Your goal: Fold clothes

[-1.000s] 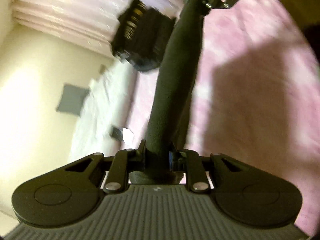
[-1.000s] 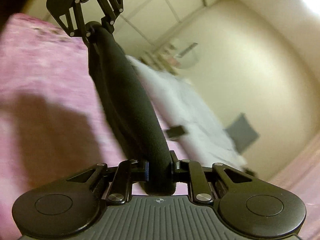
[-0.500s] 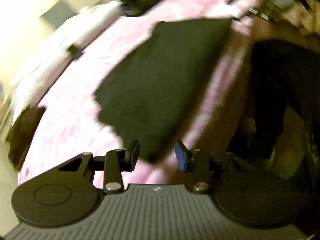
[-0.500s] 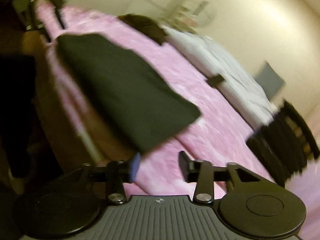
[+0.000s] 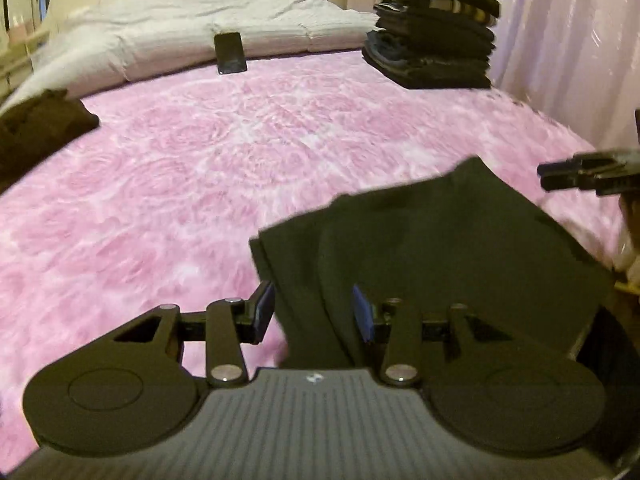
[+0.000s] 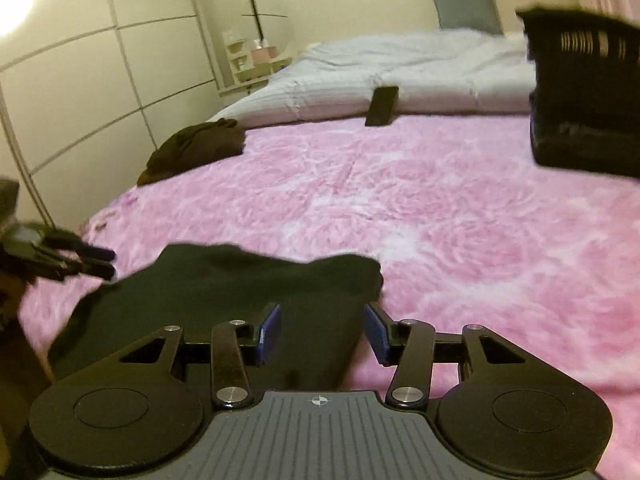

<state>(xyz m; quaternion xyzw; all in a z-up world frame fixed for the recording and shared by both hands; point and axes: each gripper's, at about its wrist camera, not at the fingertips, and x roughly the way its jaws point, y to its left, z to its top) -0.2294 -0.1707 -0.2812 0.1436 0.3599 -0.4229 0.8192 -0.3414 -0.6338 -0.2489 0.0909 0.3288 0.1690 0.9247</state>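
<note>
Item 1: dark folded garment (image 5: 440, 248), lying on the pink plush blanket (image 5: 200, 168) at the near edge of the bed, lower centre to lower right of the left wrist frame. Long axis runs roughly side to side across the near edge; its far corner points toward the upper right of that frame. Exact garment type is hard to tell.

Item 2: left gripper (image 5: 313, 312), jaws parted after just opening; blue pads stand at either side of the garment's near left edge, apparently not pressing it.

Item 3: right gripper (image 6: 322, 330), jaws likewise just opened and parted, the garment's right end between the pads, not clamped.

Item 4: stack of folded dark clothes (image 5: 434, 34), upper right of the left wrist frame.

Item 5: brown crumpled garment (image 6: 192, 148), left of the right wrist frame.

Item 6: black phone (image 6: 382, 106), on the white duvet (image 6: 400, 64), upper centre.
</note>
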